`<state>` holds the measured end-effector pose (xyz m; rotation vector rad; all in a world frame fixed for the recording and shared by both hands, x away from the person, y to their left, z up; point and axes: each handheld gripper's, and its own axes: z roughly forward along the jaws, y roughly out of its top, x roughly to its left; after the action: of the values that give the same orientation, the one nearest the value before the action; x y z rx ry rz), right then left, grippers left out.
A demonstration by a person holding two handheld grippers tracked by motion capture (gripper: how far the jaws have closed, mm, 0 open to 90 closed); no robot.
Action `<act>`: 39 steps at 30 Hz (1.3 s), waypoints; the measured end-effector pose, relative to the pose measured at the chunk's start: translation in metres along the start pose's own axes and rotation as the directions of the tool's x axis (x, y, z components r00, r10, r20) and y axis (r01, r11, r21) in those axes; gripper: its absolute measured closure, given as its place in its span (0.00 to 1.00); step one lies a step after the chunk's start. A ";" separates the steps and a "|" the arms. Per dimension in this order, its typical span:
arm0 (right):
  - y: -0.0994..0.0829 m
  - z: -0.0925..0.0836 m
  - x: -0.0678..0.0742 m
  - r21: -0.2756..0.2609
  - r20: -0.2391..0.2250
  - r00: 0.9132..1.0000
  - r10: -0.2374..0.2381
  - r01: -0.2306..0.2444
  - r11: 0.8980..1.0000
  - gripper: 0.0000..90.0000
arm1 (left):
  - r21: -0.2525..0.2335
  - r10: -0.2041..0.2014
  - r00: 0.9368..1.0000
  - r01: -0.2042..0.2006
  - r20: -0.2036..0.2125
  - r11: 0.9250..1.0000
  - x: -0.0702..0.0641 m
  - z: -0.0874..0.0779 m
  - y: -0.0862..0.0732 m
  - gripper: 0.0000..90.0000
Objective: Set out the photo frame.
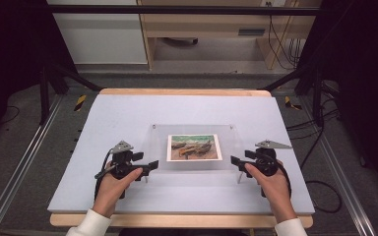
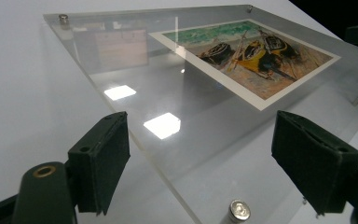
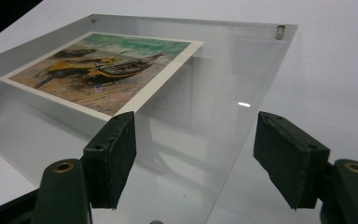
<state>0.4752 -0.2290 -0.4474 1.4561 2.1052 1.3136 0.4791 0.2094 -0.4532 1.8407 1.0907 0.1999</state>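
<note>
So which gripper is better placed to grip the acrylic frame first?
Neither clearly: the left gripper and right gripper flank the acrylic photo frame at opposite side edges, jaws open. Probably both together.

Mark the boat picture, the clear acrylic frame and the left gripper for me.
boat picture (image 1: 194,147), high view, middle of the print.
clear acrylic frame (image 1: 232,147), high view, bare panel right of the print.
left gripper (image 1: 152,165), high view, between its fingertips, at the frame's left edge.
</note>
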 end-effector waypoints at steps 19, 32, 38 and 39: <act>-0.003 0.007 -0.001 0.041 -0.041 0.994 0.106 -0.104 0.994 0.25 | 0.031 -0.091 0.995 0.090 0.040 0.995 0.006 0.003 -0.002 0.17; -0.004 0.007 -0.001 0.065 -0.060 0.987 0.146 -0.142 0.988 0.22 | 0.047 -0.124 0.990 0.121 0.073 0.992 0.005 0.005 -0.003 0.15; -0.004 0.007 -0.001 0.074 -0.065 0.987 0.148 -0.143 0.987 0.20 | 0.045 -0.124 0.989 0.121 0.075 0.992 0.005 0.005 -0.003 0.15; -0.004 0.007 -0.001 0.077 -0.066 0.986 0.151 -0.146 0.986 0.20 | 0.045 -0.124 0.989 0.121 0.075 0.992 0.006 0.005 -0.003 0.15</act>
<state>0.4773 -0.2267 -0.4545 1.6474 2.1451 1.3744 0.4832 0.2107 -0.4602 1.7954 1.1562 0.0340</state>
